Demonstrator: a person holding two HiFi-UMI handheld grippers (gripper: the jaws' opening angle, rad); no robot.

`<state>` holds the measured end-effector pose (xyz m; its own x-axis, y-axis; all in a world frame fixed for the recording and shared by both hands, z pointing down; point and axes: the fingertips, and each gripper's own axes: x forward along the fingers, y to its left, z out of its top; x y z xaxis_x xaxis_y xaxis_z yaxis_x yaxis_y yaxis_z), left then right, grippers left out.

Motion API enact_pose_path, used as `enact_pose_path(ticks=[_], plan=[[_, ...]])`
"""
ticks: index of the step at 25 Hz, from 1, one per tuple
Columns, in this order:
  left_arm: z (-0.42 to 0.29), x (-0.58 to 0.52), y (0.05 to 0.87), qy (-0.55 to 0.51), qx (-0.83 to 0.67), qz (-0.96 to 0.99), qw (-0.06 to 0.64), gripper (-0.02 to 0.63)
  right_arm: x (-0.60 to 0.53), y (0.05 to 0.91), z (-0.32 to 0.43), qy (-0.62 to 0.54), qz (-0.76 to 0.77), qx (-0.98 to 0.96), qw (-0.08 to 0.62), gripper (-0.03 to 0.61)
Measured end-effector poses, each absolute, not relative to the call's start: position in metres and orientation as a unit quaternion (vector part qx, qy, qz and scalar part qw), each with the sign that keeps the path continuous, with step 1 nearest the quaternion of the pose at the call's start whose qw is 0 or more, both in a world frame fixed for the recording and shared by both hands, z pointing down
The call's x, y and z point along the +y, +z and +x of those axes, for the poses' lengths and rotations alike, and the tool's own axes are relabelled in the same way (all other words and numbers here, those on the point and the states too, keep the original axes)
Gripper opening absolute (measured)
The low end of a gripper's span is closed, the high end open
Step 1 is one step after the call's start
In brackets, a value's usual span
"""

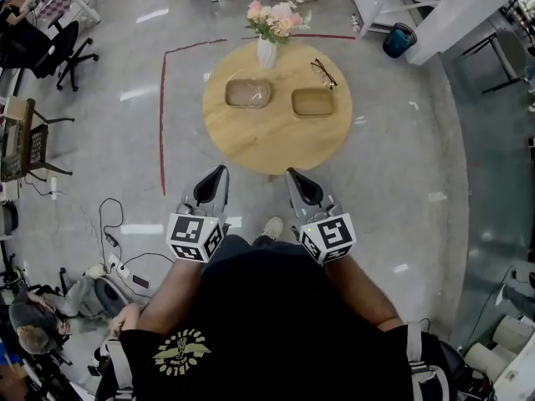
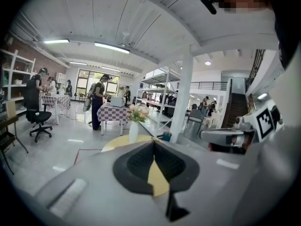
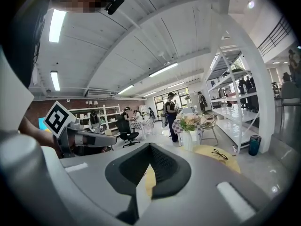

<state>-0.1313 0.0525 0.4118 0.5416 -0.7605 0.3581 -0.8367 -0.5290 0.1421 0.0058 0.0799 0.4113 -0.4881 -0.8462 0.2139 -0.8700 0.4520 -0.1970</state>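
**Head view.** The person's dark shirt [image 1: 276,324] fills 6 o'clock. From it the left gripper [image 1: 221,172] and right gripper [image 1: 292,175] point towards 12. Each is pinched to a tip and carries nothing, and both stop just short of the round table [image 1: 276,144]. Past the table's middle, towards 12, lie the left-hand tray [image 1: 248,93] and the right-hand tray [image 1: 313,102]. They sit side by side but apart, each with its long axis running 9 to 3. A vase [image 1: 267,53] of flowers stands upright at the 12 o'clock rim. Spectacles [image 1: 324,73] lie at 1, their length running roughly 11 to 5. I judge that nothing is begun: everything on the table looks untouched, and all the reaching is left.

**Left gripper view.** The jaws meet at their tips, with only yellow tabletop showing behind them.

**Right gripper view.** The jaws are likewise together and empty, and the spectacles lie off at 3.
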Motion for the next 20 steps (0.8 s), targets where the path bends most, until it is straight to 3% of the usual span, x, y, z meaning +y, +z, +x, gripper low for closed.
enact_pose_path(ticks=[20], plan=[[-0.127, 0.029, 0.398, 0.120, -0.470, 0.864, 0.137, 0.003, 0.060, 0.402, 0.018, 0.136, 0.506, -0.851, 0.033, 0.002]])
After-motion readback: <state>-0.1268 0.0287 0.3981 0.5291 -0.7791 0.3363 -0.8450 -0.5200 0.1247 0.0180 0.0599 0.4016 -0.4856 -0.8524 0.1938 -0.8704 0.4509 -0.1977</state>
